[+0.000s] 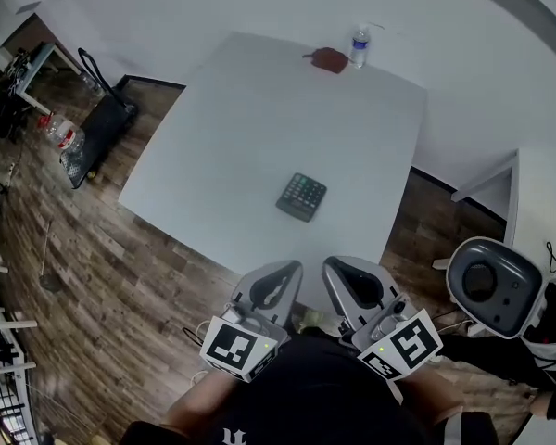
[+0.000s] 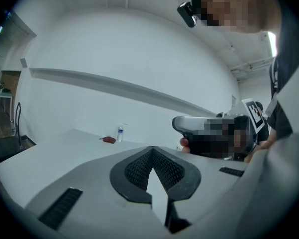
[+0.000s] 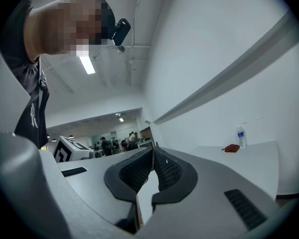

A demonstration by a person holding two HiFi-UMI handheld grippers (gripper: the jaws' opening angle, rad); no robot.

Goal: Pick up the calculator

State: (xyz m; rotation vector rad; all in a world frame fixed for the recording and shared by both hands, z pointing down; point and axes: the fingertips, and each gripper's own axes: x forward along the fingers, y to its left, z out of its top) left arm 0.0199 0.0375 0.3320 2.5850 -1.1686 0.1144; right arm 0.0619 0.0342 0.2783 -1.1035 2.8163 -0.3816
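Observation:
The dark calculator [image 1: 301, 196] lies flat on the white table [image 1: 222, 146], a little toward its near edge. It does not show in either gripper view. My left gripper [image 1: 283, 274] and right gripper [image 1: 343, 272] hang side by side just short of the table's near edge, close to my body and short of the calculator. Both are shut and hold nothing. In the left gripper view the black pads [image 2: 139, 166] meet at the tip. The right gripper view shows its pads [image 3: 167, 171] closed together in the same way.
At the table's far edge stand a water bottle [image 1: 359, 47] and a small red object [image 1: 330, 59]. On the wooden floor to the left is a black bag [image 1: 97, 133], with bottles [image 1: 63, 135] beside it. A grey-and-white rounded device [image 1: 493, 286] sits at the right.

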